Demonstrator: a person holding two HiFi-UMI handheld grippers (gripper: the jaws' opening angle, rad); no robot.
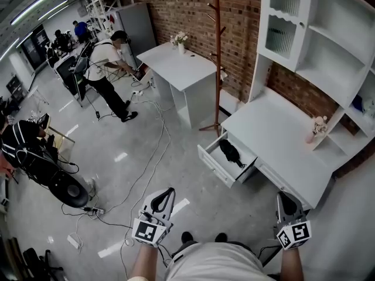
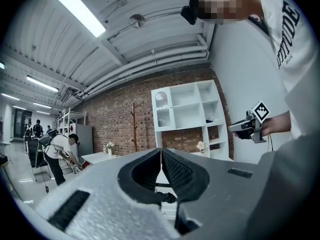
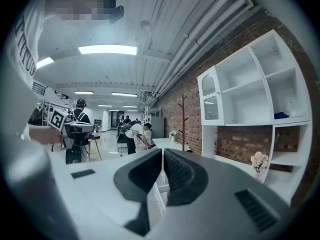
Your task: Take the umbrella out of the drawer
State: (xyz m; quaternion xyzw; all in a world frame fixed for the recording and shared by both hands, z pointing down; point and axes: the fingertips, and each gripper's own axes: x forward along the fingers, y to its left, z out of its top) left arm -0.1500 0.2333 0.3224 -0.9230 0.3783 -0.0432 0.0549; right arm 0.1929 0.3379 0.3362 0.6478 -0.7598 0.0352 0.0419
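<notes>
The white desk [image 1: 263, 127] with its shelf unit [image 1: 316, 34] stands against the brick wall, ahead of you to the right, and one drawer [image 1: 214, 165] is pulled open toward the bare floor. The umbrella [image 1: 230, 152], black and folded, lies inside that drawer, open to reach from above. You stand well apart from it with both grippers held low by your body. The left gripper [image 1: 166, 193] has its jaws closed together on nothing, and the right gripper [image 1: 286, 198] is the same, jaws pressed together and empty. The step in hand is therefore the approach. Walk up to the drawer's front and spread one pair of jaws before reaching in. Come down across the umbrella's middle and close firmly; the fabric will likely give, so bite deep. Then lift straight up to clear the drawer walls. Mind the cables [image 1: 153, 157] snaking over the floor to your left and the coat rack [image 1: 217, 57] just beyond the drawer. The figurine [image 1: 318, 126] on the tabletop and the people at the far left are well out of your way.
</notes>
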